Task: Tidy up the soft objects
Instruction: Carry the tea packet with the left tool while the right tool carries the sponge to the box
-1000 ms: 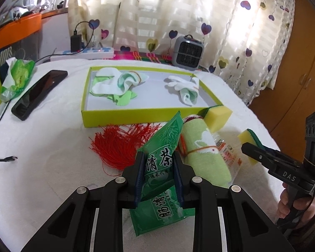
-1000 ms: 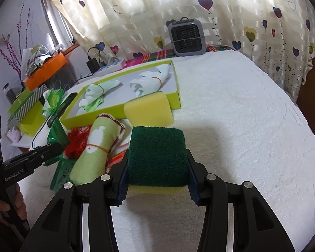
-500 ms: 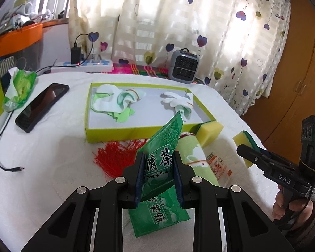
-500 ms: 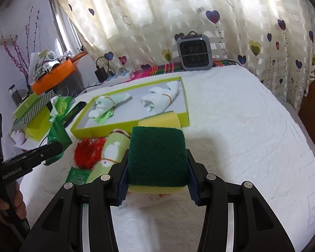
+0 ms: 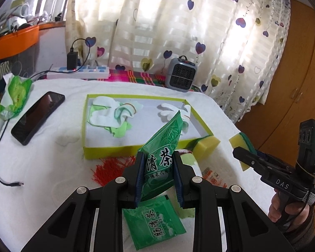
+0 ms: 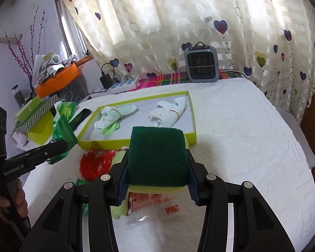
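We see one yellow-green tray (image 5: 107, 150) mid-bed holding two sock bundles (image 5: 113, 113). Two sponges: one (image 6: 157, 157) clamped in our right hand-held gripper (image 6: 157, 180), one (image 5: 205, 146) at the tray's near corner. Two green tea packets: one (image 5: 163, 153) pinched in our left hand-held gripper (image 5: 158, 180), one (image 5: 155, 222) lying beneath, partly hidden.

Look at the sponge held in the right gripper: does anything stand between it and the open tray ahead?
Nothing visible blocks it. The sponge is clamped in the right gripper, above the bed. The tray lies just beyond, open on top. Only its low near wall and a second sponge against it lie below the path.
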`<state>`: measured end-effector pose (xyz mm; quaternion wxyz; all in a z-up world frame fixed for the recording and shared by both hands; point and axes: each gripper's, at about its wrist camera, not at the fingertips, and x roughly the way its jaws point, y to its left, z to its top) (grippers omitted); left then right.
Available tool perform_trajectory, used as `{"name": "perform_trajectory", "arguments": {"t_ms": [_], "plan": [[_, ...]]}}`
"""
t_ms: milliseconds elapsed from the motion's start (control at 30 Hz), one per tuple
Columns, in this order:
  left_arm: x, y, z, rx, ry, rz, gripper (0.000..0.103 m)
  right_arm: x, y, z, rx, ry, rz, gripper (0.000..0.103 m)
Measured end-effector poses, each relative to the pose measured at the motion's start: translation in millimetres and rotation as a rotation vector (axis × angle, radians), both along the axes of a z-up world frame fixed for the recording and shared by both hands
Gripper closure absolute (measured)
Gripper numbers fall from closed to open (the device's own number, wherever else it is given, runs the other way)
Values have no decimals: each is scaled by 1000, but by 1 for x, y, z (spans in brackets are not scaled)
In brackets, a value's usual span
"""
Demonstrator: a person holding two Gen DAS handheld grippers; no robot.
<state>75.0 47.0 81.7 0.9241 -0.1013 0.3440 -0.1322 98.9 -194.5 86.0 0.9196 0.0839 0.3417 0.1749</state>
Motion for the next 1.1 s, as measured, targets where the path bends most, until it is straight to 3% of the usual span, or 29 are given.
{"name": "perform_trajectory", "arguments": {"t_ms": [433,1100], "plan": [[36,2,3,22,20,3,79,29,10,9,2,19,35,56],[115,-13,-14,86,76,-38,79,117,49,6,-128,60,81,56]]}}
